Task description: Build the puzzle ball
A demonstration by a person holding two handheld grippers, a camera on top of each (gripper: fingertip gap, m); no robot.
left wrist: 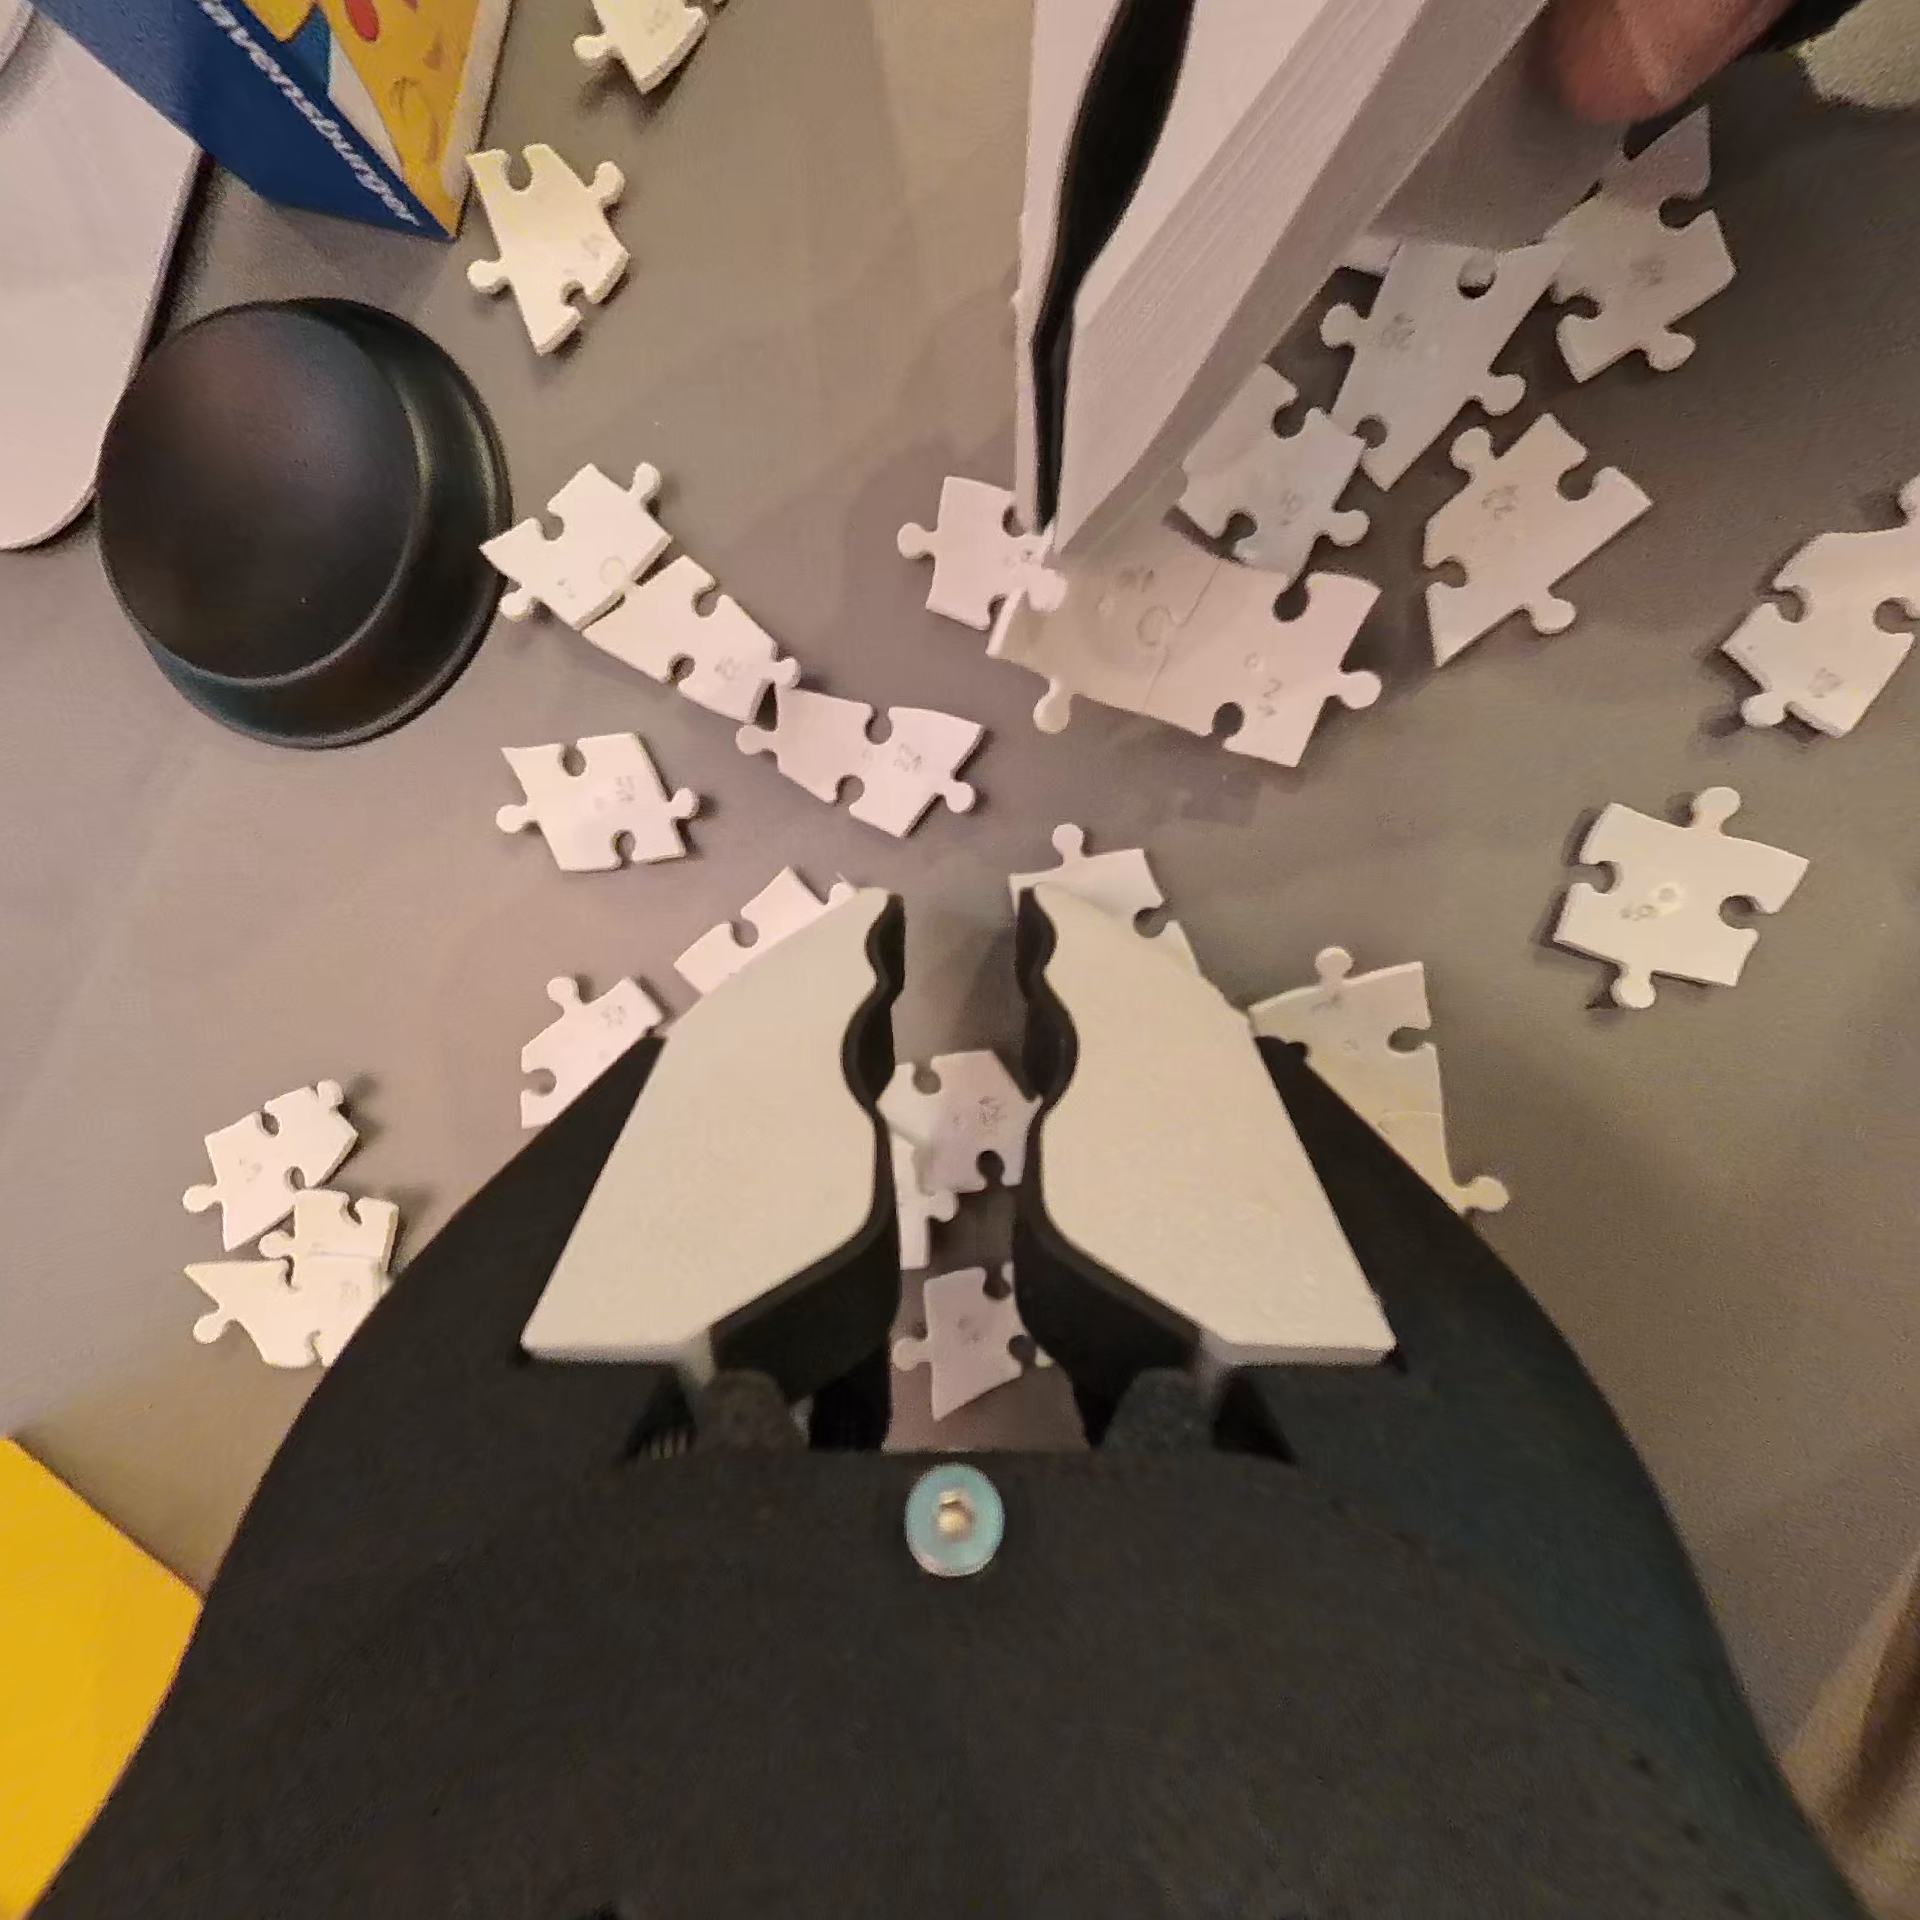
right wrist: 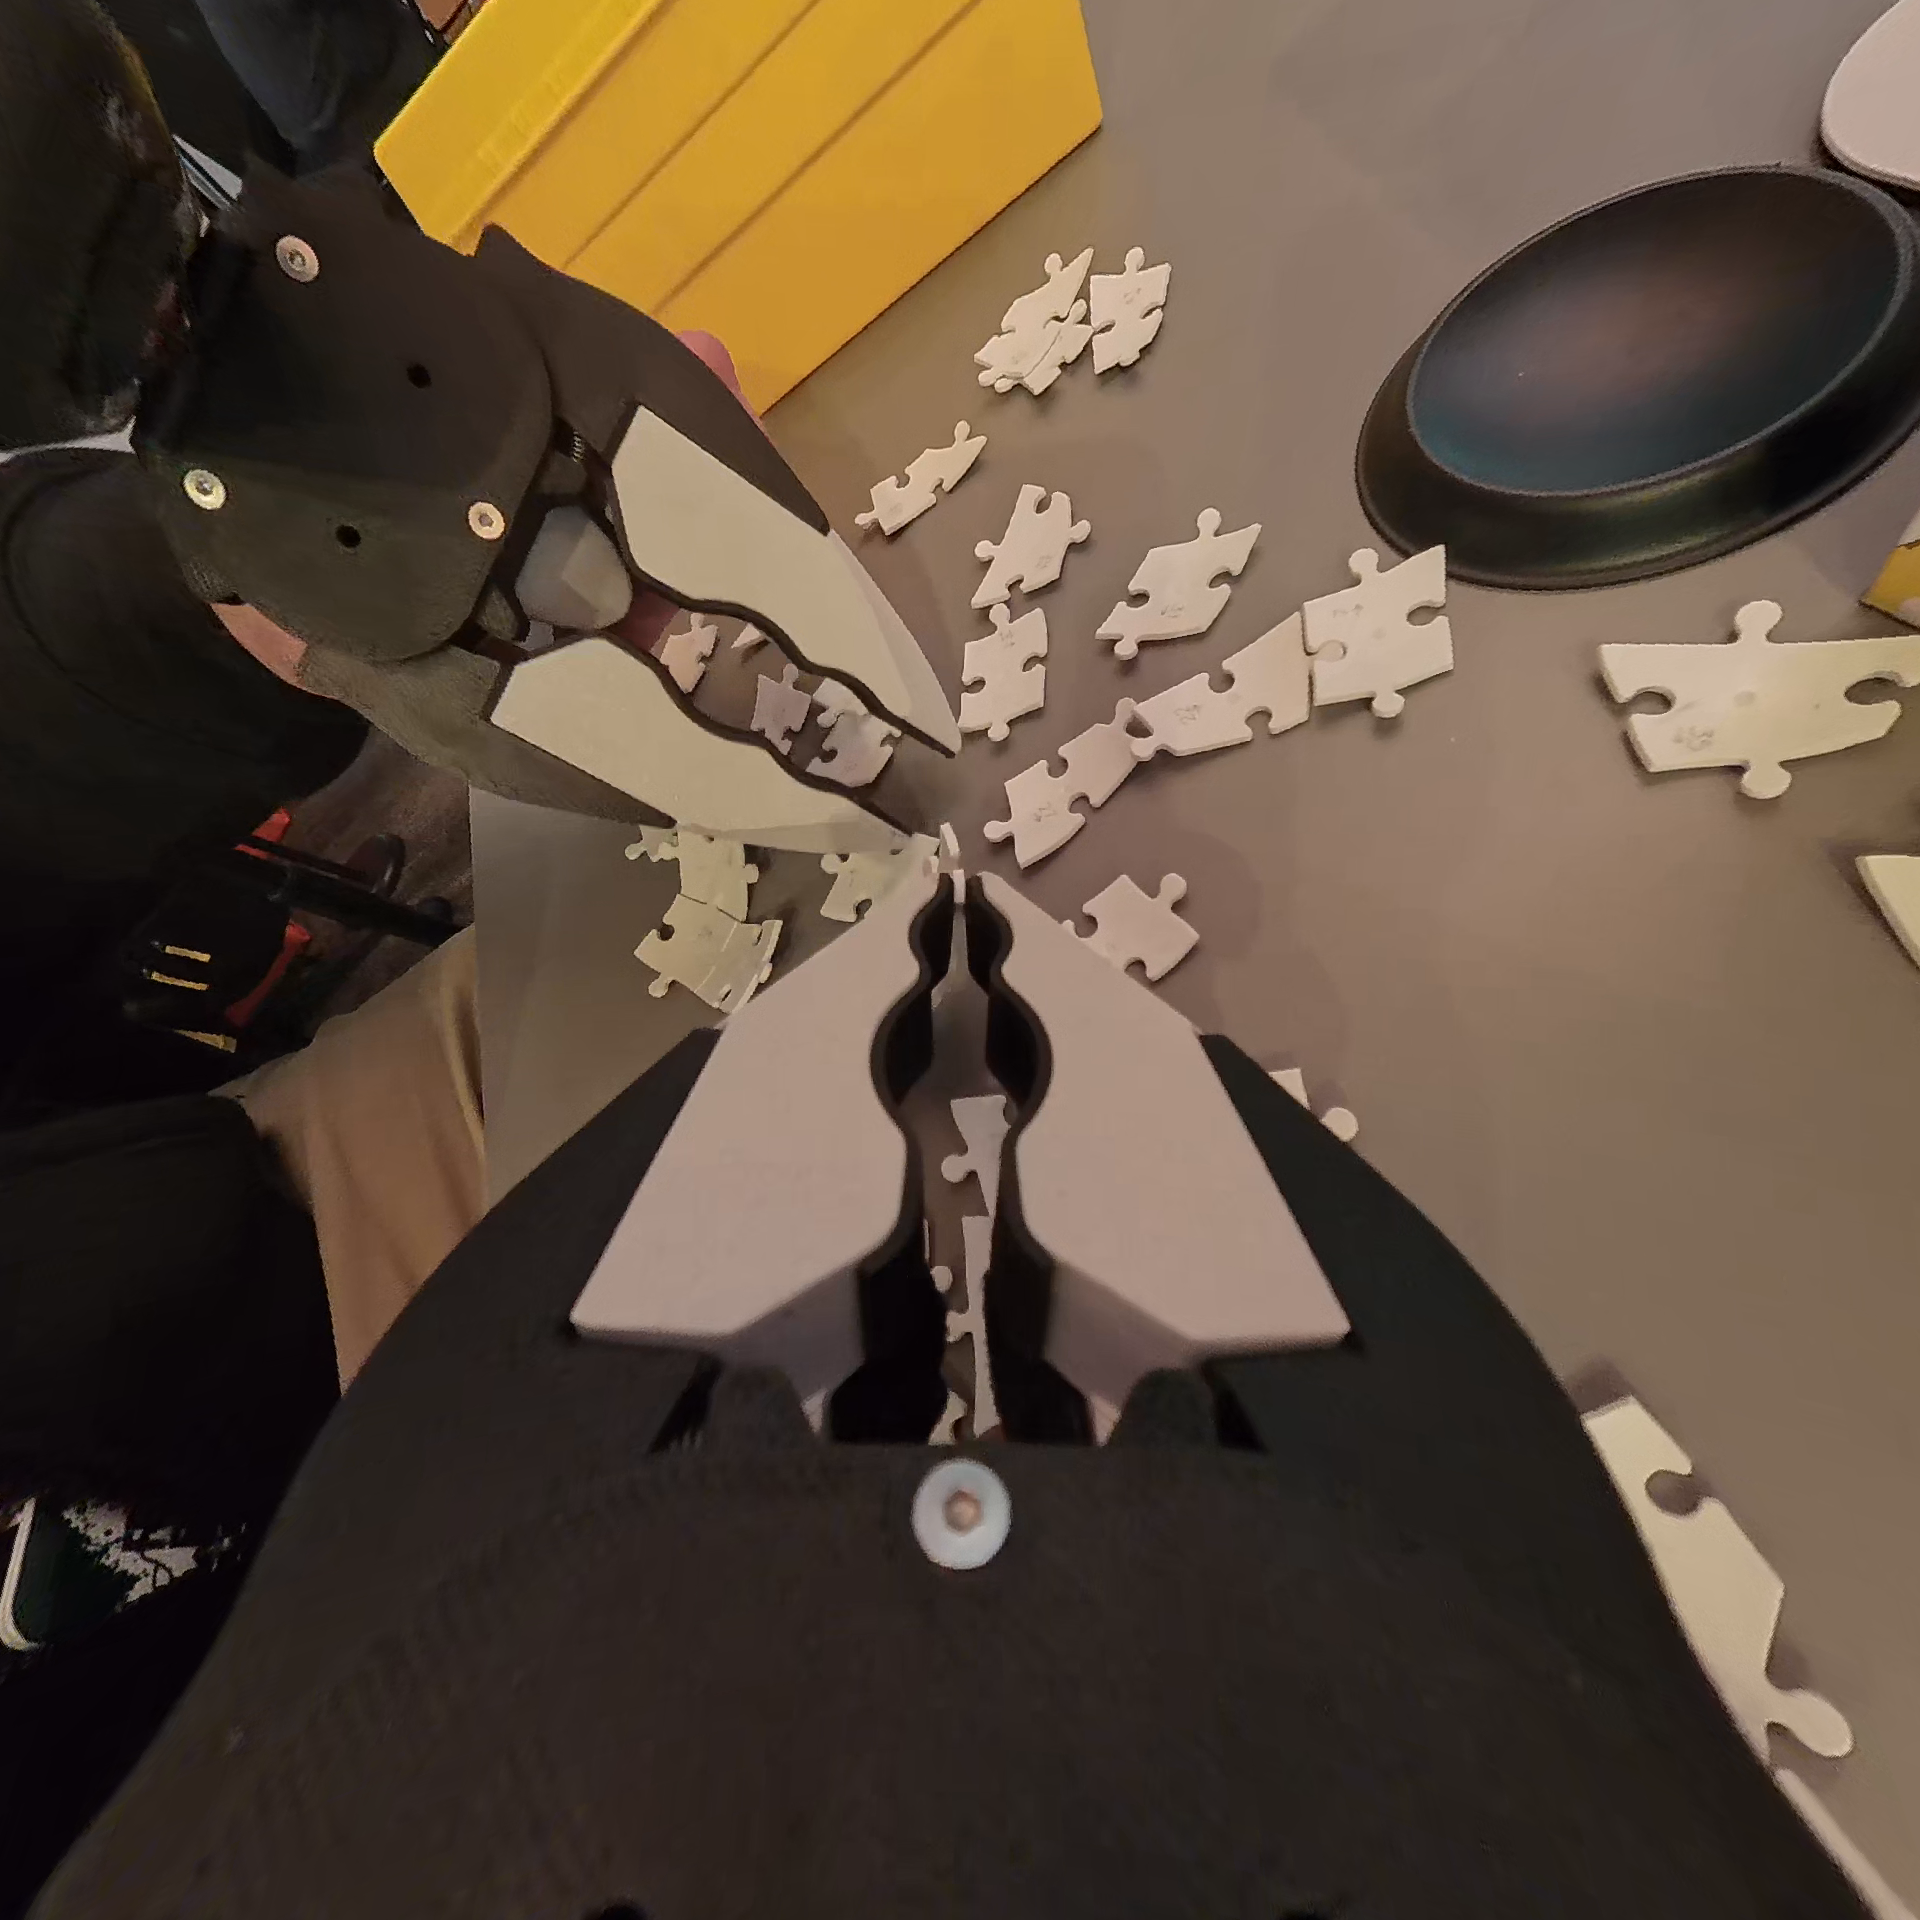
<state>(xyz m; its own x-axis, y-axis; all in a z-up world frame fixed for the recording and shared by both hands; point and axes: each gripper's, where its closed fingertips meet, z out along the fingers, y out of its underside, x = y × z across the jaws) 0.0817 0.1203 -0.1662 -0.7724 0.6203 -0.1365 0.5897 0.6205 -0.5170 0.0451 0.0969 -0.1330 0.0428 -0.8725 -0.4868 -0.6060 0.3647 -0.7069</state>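
Several white puzzle pieces lie face down on the grey table. A curved chain of three joined pieces lies in the middle; it also shows in the right wrist view. My left gripper is open and empty, hovering over loose pieces; in the right wrist view it comes in from the left. My right gripper is shut on a puzzle piece seen edge-on. In the left wrist view it pinches the left edge of a joined pair of pieces.
A black bowl-shaped stand sits at the left; it also shows in the right wrist view. A blue and yellow puzzle box stands behind it. A yellow bin stands at the table's edge. A person's hand holds the right gripper. The left gripper's tips are roughly 6 cm from the right gripper's.
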